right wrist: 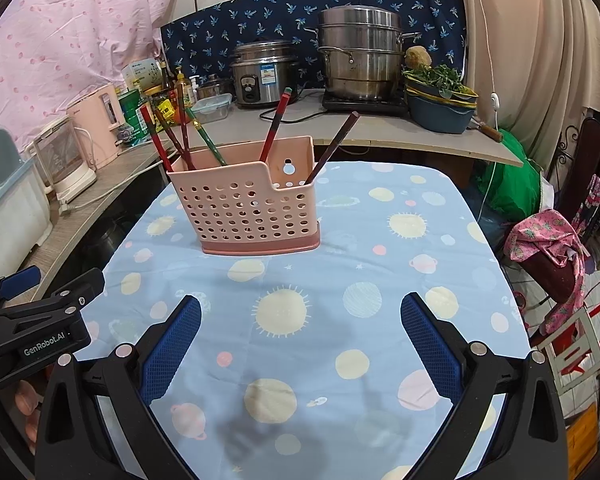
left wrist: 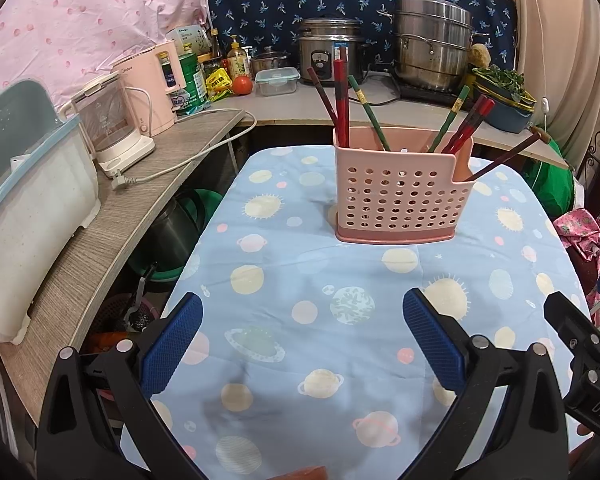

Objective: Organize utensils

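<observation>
A pink perforated utensil holder [left wrist: 400,196] stands upright on a table with a blue planet-print cloth [left wrist: 300,312]; it also shows in the right wrist view [right wrist: 252,212]. Several red, green and dark chopsticks [left wrist: 342,100] lean inside it, seen in the right wrist view too [right wrist: 180,136]. My left gripper [left wrist: 302,336] is open and empty, above the cloth, well short of the holder. My right gripper [right wrist: 300,336] is open and empty, also short of the holder. The right gripper's edge shows in the left wrist view [left wrist: 580,352], the left gripper's in the right wrist view [right wrist: 40,320].
A wooden counter [left wrist: 120,216] runs along the left with a glass kettle [left wrist: 108,124] and a white box [left wrist: 28,208]. At the back stand a rice cooker [left wrist: 332,52], a steel steamer pot [left wrist: 436,48] and bottles. Bags and a chair crowd the right side [right wrist: 548,248].
</observation>
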Demonstrator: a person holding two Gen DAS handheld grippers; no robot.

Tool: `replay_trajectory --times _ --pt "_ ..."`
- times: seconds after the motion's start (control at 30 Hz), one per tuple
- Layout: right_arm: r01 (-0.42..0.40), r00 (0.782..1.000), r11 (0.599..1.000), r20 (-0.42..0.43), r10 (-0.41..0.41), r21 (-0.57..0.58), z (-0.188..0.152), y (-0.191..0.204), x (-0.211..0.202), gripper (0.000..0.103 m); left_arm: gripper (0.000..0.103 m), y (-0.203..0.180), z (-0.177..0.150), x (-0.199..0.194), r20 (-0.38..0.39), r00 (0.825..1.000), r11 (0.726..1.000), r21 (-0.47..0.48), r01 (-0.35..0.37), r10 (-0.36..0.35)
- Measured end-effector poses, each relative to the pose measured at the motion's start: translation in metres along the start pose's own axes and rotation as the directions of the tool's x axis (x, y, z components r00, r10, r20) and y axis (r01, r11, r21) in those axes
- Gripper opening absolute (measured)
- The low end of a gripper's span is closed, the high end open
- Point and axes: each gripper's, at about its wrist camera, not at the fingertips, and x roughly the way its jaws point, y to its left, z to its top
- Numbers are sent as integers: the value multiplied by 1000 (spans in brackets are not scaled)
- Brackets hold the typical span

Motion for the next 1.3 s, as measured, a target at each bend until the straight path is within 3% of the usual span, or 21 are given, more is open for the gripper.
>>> replay_trajectory --times 1.3 --pt "5 1000 1000 0 -5 -1 0 -2 6 96 96 -1 4 2 5 1000 1000 4 -13 13"
